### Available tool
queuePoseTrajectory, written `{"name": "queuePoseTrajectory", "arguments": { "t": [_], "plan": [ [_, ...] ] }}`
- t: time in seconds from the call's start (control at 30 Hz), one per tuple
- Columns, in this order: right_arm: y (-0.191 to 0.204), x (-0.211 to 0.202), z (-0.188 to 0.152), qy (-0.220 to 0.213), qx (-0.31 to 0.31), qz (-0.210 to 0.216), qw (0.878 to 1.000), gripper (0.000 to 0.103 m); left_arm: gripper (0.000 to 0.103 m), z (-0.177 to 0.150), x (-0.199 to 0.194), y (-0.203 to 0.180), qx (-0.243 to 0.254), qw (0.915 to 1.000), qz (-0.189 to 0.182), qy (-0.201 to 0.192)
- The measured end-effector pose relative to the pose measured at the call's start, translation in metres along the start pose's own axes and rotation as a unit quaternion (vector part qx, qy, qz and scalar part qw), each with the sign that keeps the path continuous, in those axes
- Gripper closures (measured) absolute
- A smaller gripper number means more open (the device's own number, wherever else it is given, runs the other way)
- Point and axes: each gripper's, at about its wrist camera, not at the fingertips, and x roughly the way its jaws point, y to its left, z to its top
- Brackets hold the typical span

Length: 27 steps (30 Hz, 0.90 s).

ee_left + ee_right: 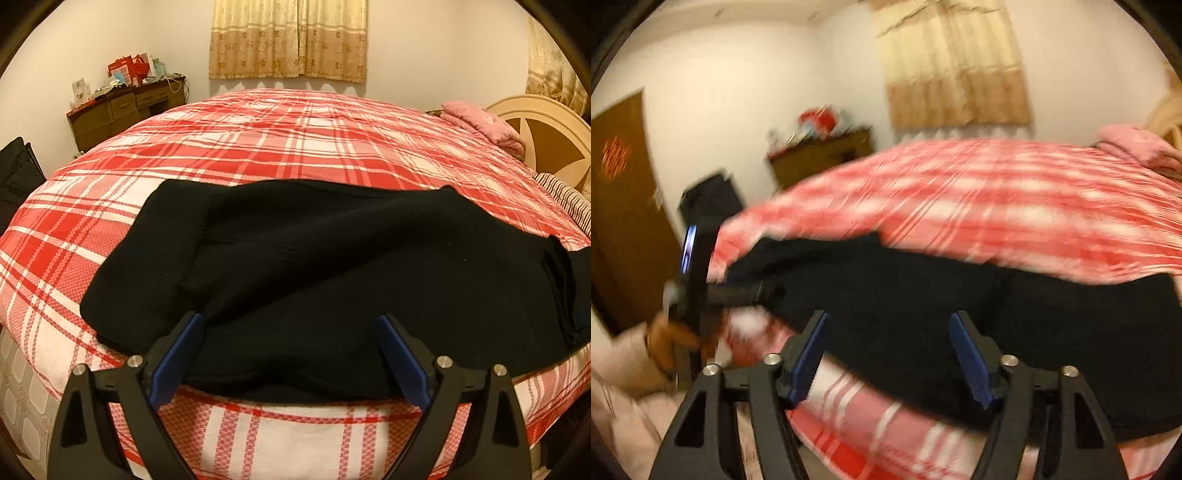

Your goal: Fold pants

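Black pants (314, 266) spread across lower centre of left wrist view, on red plaid bedspread (258, 140), reaching near edge of bed. One layer folded over another at centre left. Left gripper (290, 321) at bottom centre, jaws spread wide over near hem; blue pads (177, 354) apart from each other, nothing clamped between them.

Right wrist view blurred. Pants (923, 317) across middle and right, on bedspread (997, 192). Right gripper (888, 317) at bottom centre, jaws partly parted, cloth behind the gap; no grip seen, pads not pressing on cloth. Left gripper (698, 258) seen at left edge, hand (665, 343) below it.

Brown dresser (122, 107) upper left, curtain (288, 40) top centre, pink bedding (480, 125) upper right.
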Motion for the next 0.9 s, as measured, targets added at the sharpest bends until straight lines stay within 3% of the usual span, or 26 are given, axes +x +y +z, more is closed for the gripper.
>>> {"name": "queuePoseTrajectory", "arguments": {
  "t": [0.07, 0.13, 0.23, 0.37, 0.4, 0.47, 0.53, 0.6, 0.67, 0.73, 0.8, 0.87, 0.9],
  "plan": [
    [-0.021, 0.009, 0.008, 0.009, 0.029, -0.037, 0.999, 0.074, 0.006, -0.001, 0.0, -0.002, 0.002, 1.0, 0.005, -0.001],
    [-0.035, 0.031, 0.01, 0.028, 0.042, -0.068, 0.996, 0.075, 0.006, 0.0, 0.0, -0.003, 0.0, 1.0, 0.005, 0.0],
    [-0.042, 0.075, 0.001, 0.076, 0.069, -0.039, 0.994, 0.076, 0.006, 0.0, 0.0, -0.001, -0.002, 1.0, 0.002, 0.002],
    [-0.021, 0.09, -0.007, 0.068, 0.027, -0.076, 0.994, 0.067, 0.006, 0.0, 0.0, 0.0, -0.002, 1.0, -0.001, 0.003],
    [-0.015, 0.088, -0.006, 0.073, 0.01, -0.071, 0.995, 0.061, 0.006, 0.0, 0.001, 0.001, -0.001, 1.0, 0.0, 0.003],
    [-0.009, 0.076, 0.0, 0.065, -0.013, -0.053, 0.996, 0.061, 0.005, 0.0, 0.002, 0.0, 0.002, 1.0, 0.001, 0.001],
    [-0.01, 0.046, 0.008, 0.02, -0.012, -0.04, 0.999, 0.061, 0.005, -0.001, 0.002, -0.001, 0.005, 1.0, 0.002, 0.0],
    [-0.022, 0.014, 0.018, -0.025, 0.001, -0.066, 0.997, 0.061, 0.005, -0.001, 0.002, 0.0, 0.004, 1.0, 0.0, -0.001],
    [-0.047, -0.009, 0.025, -0.044, 0.02, -0.123, 0.991, 0.061, 0.004, -0.001, 0.002, -0.002, 0.005, 1.0, 0.001, -0.002],
    [-0.079, -0.016, 0.024, -0.029, 0.049, -0.174, 0.983, 0.061, 0.003, -0.002, 0.002, -0.004, 0.009, 0.9999, 0.004, -0.004],
    [-0.112, -0.015, 0.011, 0.005, 0.096, -0.199, 0.975, 0.061, 0.002, -0.003, 0.002, -0.006, 0.011, 0.9999, 0.008, -0.006],
    [-0.142, 0.003, -0.013, 0.062, 0.142, -0.204, 0.967, 0.062, 0.001, -0.003, 0.003, -0.006, 0.009, 0.9999, 0.009, -0.006],
    [-0.144, 0.001, -0.022, 0.036, 0.145, -0.191, 0.97, 0.061, 0.001, -0.003, 0.003, -0.006, 0.009, 0.9999, 0.008, -0.005]
  ]
}}
